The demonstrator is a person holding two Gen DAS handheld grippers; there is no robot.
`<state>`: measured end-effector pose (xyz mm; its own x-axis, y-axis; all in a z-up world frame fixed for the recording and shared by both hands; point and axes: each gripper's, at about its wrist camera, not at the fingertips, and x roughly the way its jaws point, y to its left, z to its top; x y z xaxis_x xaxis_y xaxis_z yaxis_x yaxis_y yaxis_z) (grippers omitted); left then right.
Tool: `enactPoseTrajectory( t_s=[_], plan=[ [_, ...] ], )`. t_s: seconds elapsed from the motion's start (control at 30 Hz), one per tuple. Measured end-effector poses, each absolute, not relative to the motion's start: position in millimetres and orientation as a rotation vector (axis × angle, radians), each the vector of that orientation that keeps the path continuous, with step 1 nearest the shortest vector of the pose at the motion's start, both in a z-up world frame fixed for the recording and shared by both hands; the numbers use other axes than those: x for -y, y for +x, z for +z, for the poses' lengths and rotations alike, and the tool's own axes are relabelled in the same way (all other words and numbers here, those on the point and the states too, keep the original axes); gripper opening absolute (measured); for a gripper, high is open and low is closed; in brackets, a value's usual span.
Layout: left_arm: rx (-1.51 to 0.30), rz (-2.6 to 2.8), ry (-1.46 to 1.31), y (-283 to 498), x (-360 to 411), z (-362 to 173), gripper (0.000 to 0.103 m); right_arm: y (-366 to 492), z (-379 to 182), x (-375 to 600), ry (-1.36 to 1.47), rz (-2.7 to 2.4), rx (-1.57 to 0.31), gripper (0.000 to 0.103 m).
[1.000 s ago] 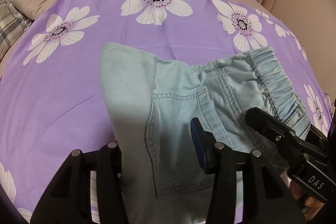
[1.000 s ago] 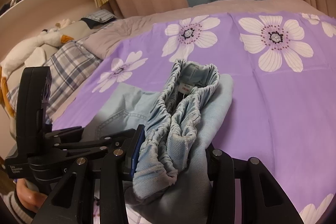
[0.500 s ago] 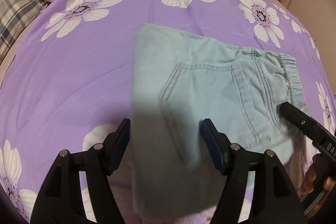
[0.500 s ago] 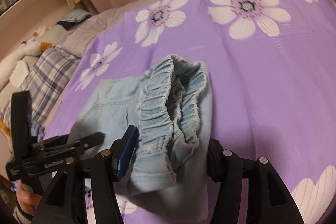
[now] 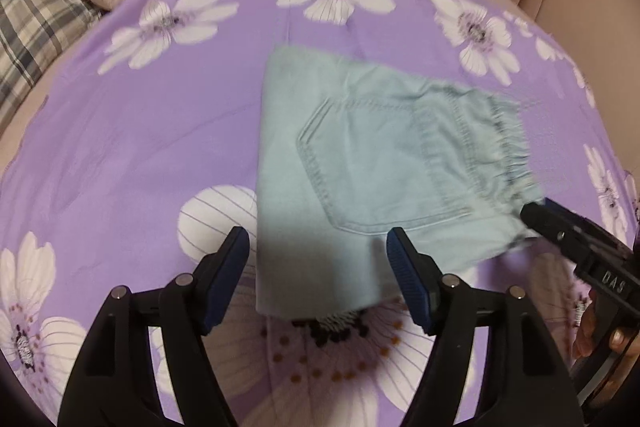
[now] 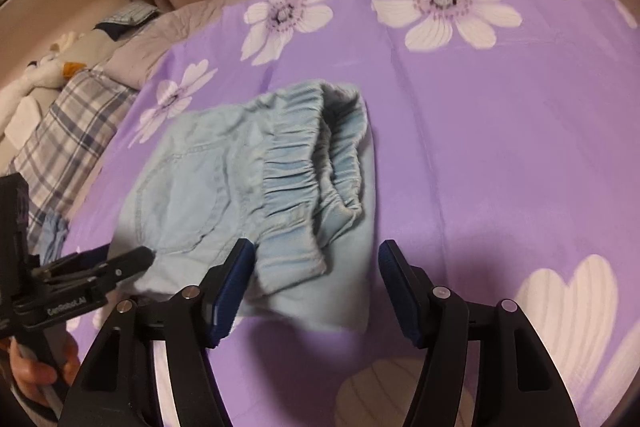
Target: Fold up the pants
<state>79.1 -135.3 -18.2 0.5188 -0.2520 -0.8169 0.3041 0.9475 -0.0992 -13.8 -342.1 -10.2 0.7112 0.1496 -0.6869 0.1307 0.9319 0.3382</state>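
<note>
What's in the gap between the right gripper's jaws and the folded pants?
In the right wrist view, only a narrow strip of purple flowered bedsheet lies between the open right gripper and the near edge of the folded pants.

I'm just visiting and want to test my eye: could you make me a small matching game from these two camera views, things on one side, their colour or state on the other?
Things:
1. pants
2. bedsheet
3. left gripper
4. pillow

Descriptions:
A. grey plaid
B. open, holding nothing
C. pale blue denim, folded flat
D. purple with white flowers

Pairs: 1-C, 2-D, 3-B, 4-A
</note>
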Motion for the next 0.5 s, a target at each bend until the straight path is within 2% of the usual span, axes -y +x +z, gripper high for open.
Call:
enactPoseTrajectory(
  t_s=[0.1,0.17,0.27,0.37,0.5],
  plan=[
    [-0.939,-0.329,0.060,65,136,1,0.086,-29,9,334,0.361,0.050,-0.759,0.066],
    [-0.921,-0.315,0.059,56,135,14,0.092,-36,19,331,0.347,0.053,-0.746,0.077],
    [-0.901,-0.302,0.065,43,134,30,0.102,-52,38,323,0.310,0.057,-0.717,0.085],
    [-0.880,-0.291,0.069,28,132,46,0.102,-63,53,316,0.285,0.065,-0.703,0.099],
    [-0.916,-0.311,0.072,13,132,60,0.102,-78,70,308,0.247,0.059,-0.683,0.101]
  ],
)
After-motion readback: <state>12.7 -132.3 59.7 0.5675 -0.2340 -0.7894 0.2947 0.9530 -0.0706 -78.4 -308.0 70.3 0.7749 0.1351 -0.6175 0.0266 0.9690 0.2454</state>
